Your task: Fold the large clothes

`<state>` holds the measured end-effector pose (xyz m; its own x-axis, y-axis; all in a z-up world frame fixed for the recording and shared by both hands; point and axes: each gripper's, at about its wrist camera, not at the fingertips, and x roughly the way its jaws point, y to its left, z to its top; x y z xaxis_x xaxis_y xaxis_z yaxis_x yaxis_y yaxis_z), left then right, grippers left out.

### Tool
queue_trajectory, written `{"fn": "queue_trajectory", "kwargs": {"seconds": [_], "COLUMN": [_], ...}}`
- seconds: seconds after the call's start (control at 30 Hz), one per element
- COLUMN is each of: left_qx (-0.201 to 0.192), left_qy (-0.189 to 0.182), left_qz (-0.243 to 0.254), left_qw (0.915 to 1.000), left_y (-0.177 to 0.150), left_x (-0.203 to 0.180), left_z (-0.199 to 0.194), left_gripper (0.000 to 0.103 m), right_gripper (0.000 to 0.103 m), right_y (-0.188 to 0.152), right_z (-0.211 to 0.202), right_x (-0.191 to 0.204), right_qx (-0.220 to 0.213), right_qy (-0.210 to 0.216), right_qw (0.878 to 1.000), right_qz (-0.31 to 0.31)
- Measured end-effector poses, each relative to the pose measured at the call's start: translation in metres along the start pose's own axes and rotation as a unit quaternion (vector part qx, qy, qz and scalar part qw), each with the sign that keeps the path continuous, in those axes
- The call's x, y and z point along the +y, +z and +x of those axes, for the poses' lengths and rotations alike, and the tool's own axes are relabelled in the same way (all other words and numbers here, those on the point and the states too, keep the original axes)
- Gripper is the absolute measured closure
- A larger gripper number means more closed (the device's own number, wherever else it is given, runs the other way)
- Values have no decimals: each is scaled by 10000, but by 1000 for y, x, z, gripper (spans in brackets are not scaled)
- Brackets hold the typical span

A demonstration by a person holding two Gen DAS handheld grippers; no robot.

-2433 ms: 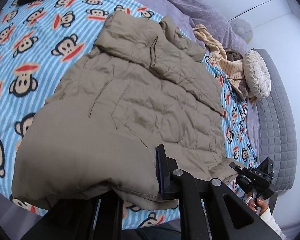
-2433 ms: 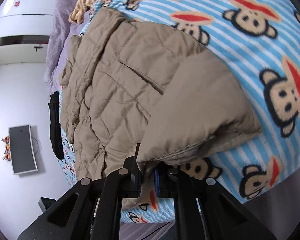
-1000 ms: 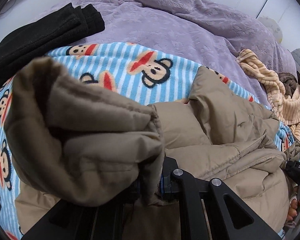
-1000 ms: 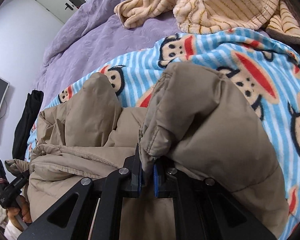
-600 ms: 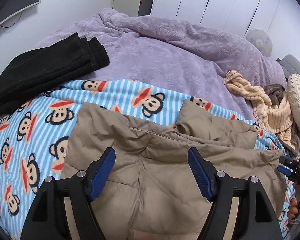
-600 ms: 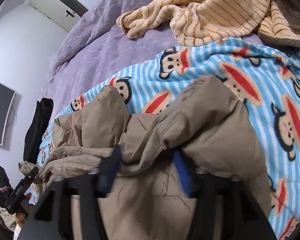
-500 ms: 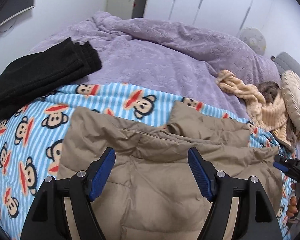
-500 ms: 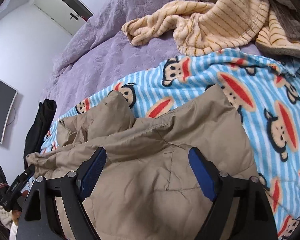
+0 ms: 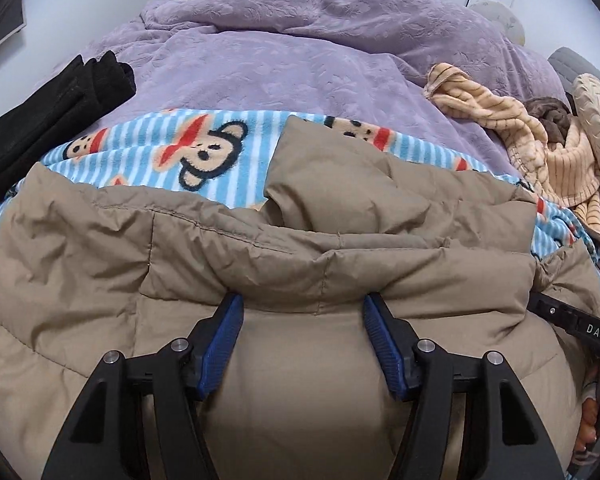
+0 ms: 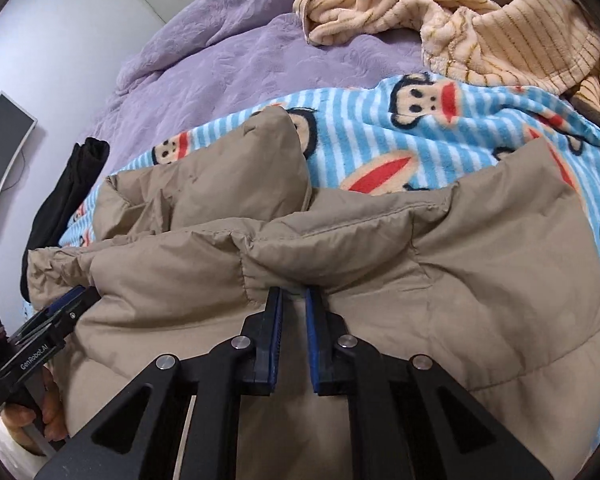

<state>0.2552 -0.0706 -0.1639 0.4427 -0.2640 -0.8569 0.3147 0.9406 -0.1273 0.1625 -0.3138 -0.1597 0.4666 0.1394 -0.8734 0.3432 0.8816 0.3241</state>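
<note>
A tan puffer jacket lies folded over on the blue monkey-print blanket; it also fills the lower half of the right wrist view. My left gripper is open, its blue pads at the folded jacket edge, holding nothing. My right gripper has its jaws nearly closed with a narrow gap, tips touching the folded edge; no cloth shows between the pads. Each gripper shows at the edge of the other's view.
A purple quilt covers the far bed. Black folded clothes lie at the left. A cream striped garment and a round cushion lie at the right. A monitor hangs on the wall.
Both grippers carried the jacket's bottom edge up over the jacket and let it go. Since half a second ago both moved closer to the folded edge, and the right jaws narrowed.
</note>
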Motion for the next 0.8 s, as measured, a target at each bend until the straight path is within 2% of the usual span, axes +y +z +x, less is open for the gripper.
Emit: {"fn": "queue_trajectory", "kwargs": {"seconds": [0.1, 0.23, 0.37, 0.47, 0.57, 0.7, 0.8], "left_qx": [29, -275, -309, -210, -209, -148, -100], "left_qy": [15, 656, 1187, 1151, 1283, 1346, 1333], "left_qz": [85, 107, -173, -379, -284, -219, -307], "left_qw": [10000, 9974, 9923, 9924, 9911, 9905, 9906], "left_y": [7, 13, 10, 8, 7, 9, 10], "left_x": [4, 44, 96, 112, 105, 102, 104], "left_z": [-3, -21, -19, -3, 11, 16, 5], "left_gripper": [38, 38, 38, 28, 27, 26, 26], "right_gripper": [93, 93, 93, 93, 93, 93, 93], "right_y": [5, 16, 27, 27, 23, 25, 28], "right_z": [10, 4, -22, -29, -17, -4, -2], "right_x": [-1, -7, -42, -86, -116, -111, -110], "right_qx": [31, 126, -211, -285, -182, -142, -93], "right_qy": [-35, -60, -740, -1073, -714, -904, -933], "right_qw": [10000, 9999, 9969, 9905, 9862, 9874, 9879], "right_qz": [14, -3, 141, 810, 1482, 1291, 1236]}}
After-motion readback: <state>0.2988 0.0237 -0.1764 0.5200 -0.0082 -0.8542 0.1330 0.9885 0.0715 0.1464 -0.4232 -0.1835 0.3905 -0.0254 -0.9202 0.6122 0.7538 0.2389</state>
